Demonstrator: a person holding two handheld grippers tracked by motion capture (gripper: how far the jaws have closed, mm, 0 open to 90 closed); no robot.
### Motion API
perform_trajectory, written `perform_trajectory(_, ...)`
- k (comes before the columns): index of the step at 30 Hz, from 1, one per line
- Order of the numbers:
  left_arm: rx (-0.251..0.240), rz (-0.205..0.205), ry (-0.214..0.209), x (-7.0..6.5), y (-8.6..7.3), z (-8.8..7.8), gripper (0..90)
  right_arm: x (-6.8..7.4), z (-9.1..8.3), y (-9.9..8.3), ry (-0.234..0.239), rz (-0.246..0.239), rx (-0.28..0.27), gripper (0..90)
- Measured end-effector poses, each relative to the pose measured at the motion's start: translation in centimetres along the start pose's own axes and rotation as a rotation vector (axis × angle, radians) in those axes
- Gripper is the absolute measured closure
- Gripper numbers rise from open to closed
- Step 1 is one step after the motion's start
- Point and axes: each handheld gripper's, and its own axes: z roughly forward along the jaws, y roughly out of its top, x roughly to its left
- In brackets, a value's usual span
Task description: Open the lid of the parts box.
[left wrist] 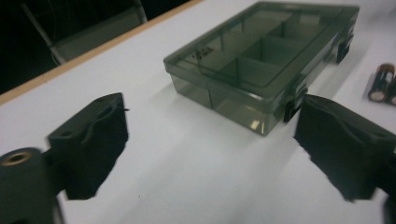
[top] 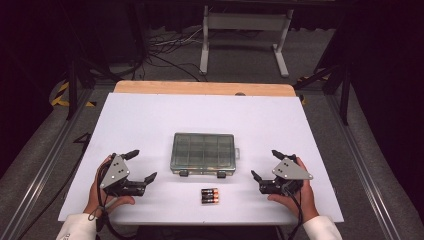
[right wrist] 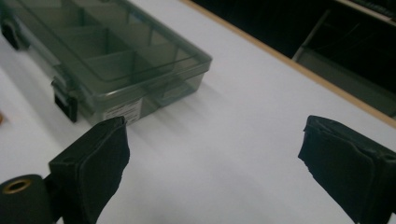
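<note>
High view shows your left gripper (top: pixel 141 165) and right gripper (top: pixel 265 164) flanking the latched compartment box (top: pixel 203 152), jaws spread and empty, batteries (top: pixel 210 195) lying just before it, so you've nothing loaded yet.

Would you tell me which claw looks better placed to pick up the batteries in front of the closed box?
Probably the right claw: it looks slightly nearer the batteries, though both sit open, empty and about level with them. The left claw could steady the closed compartment box, whose latches face the person.
</note>
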Motion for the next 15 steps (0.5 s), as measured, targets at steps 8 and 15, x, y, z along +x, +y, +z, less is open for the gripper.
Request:
perform_trajectory(8,0.13,0.006,-0.102,-0.5,0.4,2.9,23.0,2.0,2.4,0.9,0.153,-0.035,0.102,23.0)
perform_trajectory(15,0.227,-0.012,-0.149,-0.4,0.9,5.4,31.3,3.1,4.5,1.9,0.24,-0.007,0.15,41.1)
